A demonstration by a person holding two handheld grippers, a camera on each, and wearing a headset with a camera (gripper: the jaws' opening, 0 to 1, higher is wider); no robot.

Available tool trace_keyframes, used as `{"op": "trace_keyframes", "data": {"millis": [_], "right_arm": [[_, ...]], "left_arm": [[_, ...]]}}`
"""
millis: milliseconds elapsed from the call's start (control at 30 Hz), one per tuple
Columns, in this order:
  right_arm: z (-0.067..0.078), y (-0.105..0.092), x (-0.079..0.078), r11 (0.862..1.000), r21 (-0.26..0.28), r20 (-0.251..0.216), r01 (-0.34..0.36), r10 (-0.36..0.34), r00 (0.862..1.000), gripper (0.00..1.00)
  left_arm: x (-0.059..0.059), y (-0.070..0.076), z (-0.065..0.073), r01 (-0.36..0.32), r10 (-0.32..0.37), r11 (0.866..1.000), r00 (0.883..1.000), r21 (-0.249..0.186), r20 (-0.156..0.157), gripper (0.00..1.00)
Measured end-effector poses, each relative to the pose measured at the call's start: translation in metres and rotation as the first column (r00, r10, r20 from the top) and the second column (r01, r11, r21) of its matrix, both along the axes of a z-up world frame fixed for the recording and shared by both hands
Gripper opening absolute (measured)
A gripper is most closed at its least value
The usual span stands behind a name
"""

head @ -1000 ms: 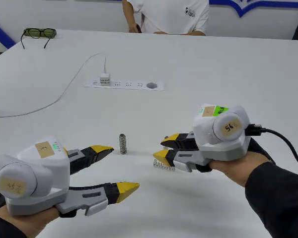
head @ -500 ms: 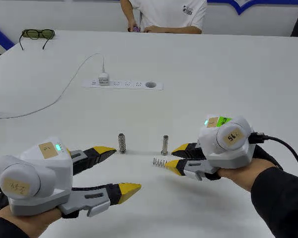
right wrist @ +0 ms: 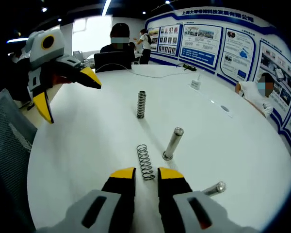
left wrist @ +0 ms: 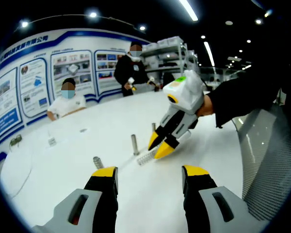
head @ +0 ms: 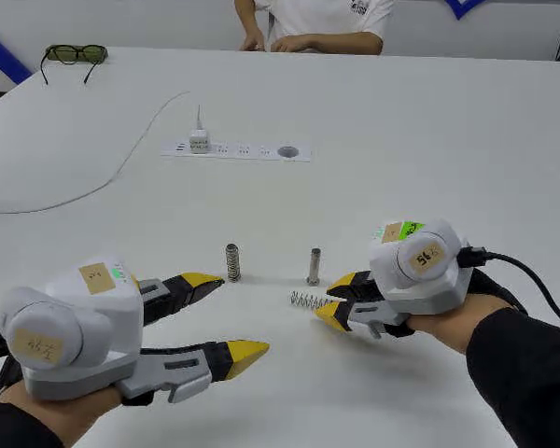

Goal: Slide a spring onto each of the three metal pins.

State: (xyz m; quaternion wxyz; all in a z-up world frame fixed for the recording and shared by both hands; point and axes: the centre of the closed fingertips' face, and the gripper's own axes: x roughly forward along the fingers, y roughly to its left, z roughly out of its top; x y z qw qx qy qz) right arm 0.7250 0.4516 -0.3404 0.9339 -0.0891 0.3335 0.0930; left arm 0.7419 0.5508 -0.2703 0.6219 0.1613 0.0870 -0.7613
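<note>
One upright pin wearing a spring (head: 232, 262) stands mid-table, with a bare upright pin (head: 315, 266) to its right. A loose spring (head: 308, 300) lies flat on the white table. Its near end reaches the tips of my right gripper (head: 334, 297), whose jaws stand slightly apart and do not pinch it. In the right gripper view the loose spring (right wrist: 145, 162) lies just ahead of the right gripper (right wrist: 146, 174), beside the bare pin (right wrist: 172, 143). Another pin (right wrist: 214, 188) lies flat to the right. My left gripper (head: 231, 315) is wide open with nothing in it, at the table's near left.
A white power strip (head: 235, 150) with a plug and a trailing cable lies further back. Dark glasses (head: 75, 53) rest at the far left corner. A person (head: 317, 19) sits at the far edge. A black cable (head: 532, 280) trails from the right gripper.
My right gripper has drawn back to the right, uncovering the bare upright pin. The loose spring, earlier under its jaws, now lies ahead of the tips. The left gripper has barely moved.
</note>
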Motion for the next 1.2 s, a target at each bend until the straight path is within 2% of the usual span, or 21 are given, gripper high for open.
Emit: {"op": "trace_keyframes", "data": {"millis": [333,667,967,1200], "right_arm": [[-0.007,0.0,-0.002,1.0,0.022,-0.027,0.003,-0.002,1.0,0.15],[-0.006,0.004,-0.004,0.999,0.032,-0.032,-0.002,0.003,0.999,0.12],[0.008,0.017,-0.008,0.998,0.042,-0.029,-0.045,0.046,0.999,0.11],[0.02,0.034,-0.016,0.994,0.055,-0.036,-0.096,0.098,0.995,0.11]], "left_arm": [[0.0,0.001,-0.003,0.001,-0.001,1.0,1.0,0.004,-0.002,0.53],[-0.001,0.001,-0.003,0.004,-0.004,1.0,1.0,0.006,0.0,0.52],[-0.006,-0.004,-0.009,0.039,-0.039,0.999,0.999,0.022,0.024,0.5],[-0.012,-0.015,-0.019,0.088,-0.091,0.995,0.993,0.052,0.069,0.46]]}}
